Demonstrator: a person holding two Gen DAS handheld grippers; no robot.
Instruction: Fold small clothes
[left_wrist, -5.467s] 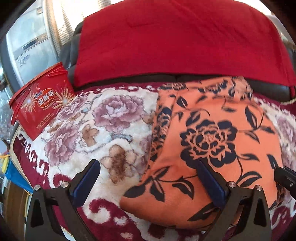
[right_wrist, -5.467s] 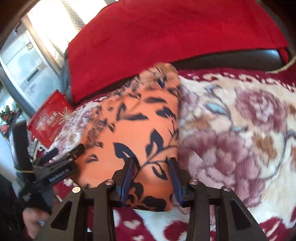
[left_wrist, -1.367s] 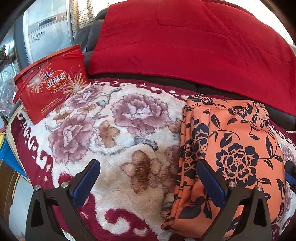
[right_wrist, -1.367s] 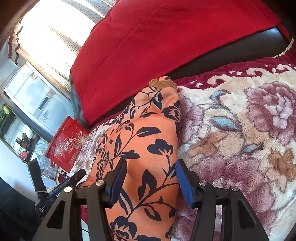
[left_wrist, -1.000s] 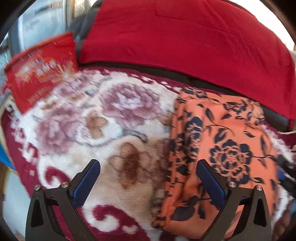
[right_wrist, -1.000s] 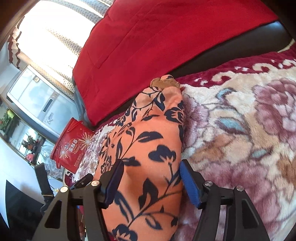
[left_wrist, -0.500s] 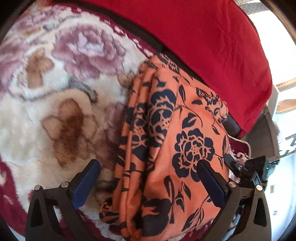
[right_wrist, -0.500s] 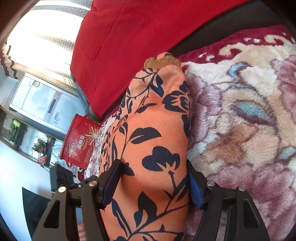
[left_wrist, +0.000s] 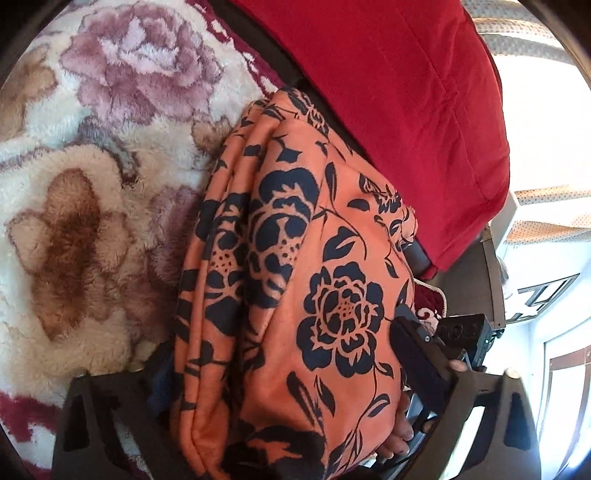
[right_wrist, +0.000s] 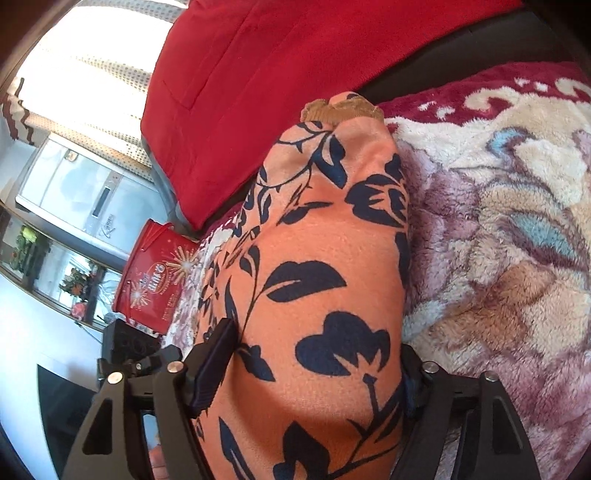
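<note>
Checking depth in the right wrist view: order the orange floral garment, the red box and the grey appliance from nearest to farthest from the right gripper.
1. Orange floral garment: between the right gripper's opening jaws.
2. Red box: left, beyond the garment, at the blanket's far end.
3. Grey appliance: upper left, behind the box.

A plush floral blanket (left_wrist: 92, 206) in cream, mauve and maroon covers the seat. On it lies the folded orange garment (left_wrist: 295, 280), and a red tub (right_wrist: 155, 280) stands near its edge.
</note>
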